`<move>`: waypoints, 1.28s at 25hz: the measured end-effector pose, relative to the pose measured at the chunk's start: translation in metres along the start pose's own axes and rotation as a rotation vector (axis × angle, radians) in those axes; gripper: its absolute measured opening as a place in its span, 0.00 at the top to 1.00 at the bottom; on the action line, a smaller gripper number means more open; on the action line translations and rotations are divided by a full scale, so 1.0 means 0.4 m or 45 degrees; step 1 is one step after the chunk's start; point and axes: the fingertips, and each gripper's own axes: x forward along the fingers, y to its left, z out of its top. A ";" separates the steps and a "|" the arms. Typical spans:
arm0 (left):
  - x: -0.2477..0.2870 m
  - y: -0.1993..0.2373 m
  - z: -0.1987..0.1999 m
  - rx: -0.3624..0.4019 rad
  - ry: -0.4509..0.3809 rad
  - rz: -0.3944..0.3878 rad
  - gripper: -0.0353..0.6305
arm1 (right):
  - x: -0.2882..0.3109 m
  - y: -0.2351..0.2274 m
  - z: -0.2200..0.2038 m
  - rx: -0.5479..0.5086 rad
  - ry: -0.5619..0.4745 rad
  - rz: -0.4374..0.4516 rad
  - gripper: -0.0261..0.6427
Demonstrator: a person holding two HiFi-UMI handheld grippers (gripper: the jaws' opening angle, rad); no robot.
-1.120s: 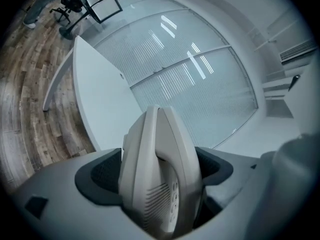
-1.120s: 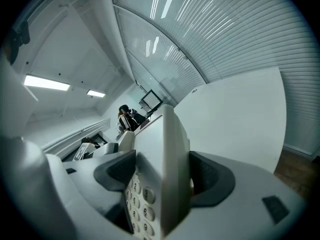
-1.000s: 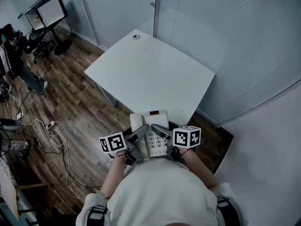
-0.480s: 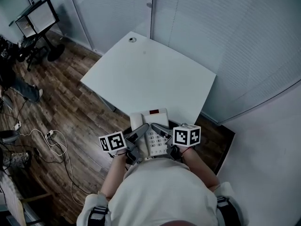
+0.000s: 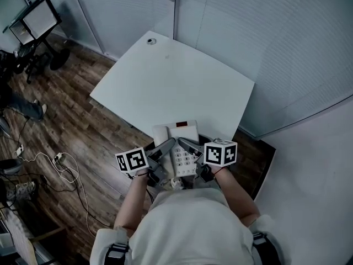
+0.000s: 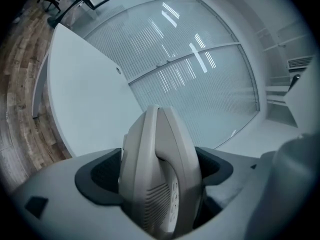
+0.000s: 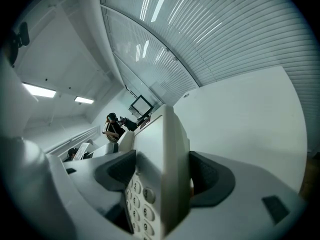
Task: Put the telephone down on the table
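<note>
Grey plastic left tool (image 5: 167,147) is clamping the handset side of the pale, boxy push-button telephone (image 5: 183,132), which is hanging at the smooth white counter's (image 5: 171,87) near edge. The matching right tool (image 5: 186,144) is clamping its keypad side.

White table (image 5: 171,81) stands on wood floor (image 5: 83,126), just fwd of your left gripper (image 5: 169,144) & right gripper (image 5: 183,143); small round cap (image 5: 150,41) at its far corner, well ahead.

The pale telephone (image 5: 189,135), handset cradled and keypad up, is gripped at the white table's (image 5: 165,87) near edge.
</note>
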 end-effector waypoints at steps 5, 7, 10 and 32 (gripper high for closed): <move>0.159 0.050 0.134 -0.015 -0.008 0.042 0.31 | 0.087 -0.123 0.158 0.016 0.033 0.030 0.45; 0.177 0.074 0.132 -0.012 -0.012 0.051 0.31 | 0.104 -0.148 0.156 0.017 0.036 0.041 0.45; 0.164 0.070 0.123 -0.009 -0.016 0.049 0.31 | 0.098 -0.137 0.145 0.007 0.036 0.043 0.45; 0.184 0.084 0.120 -0.026 0.032 0.054 0.31 | 0.098 -0.153 0.142 0.023 0.024 -0.024 0.45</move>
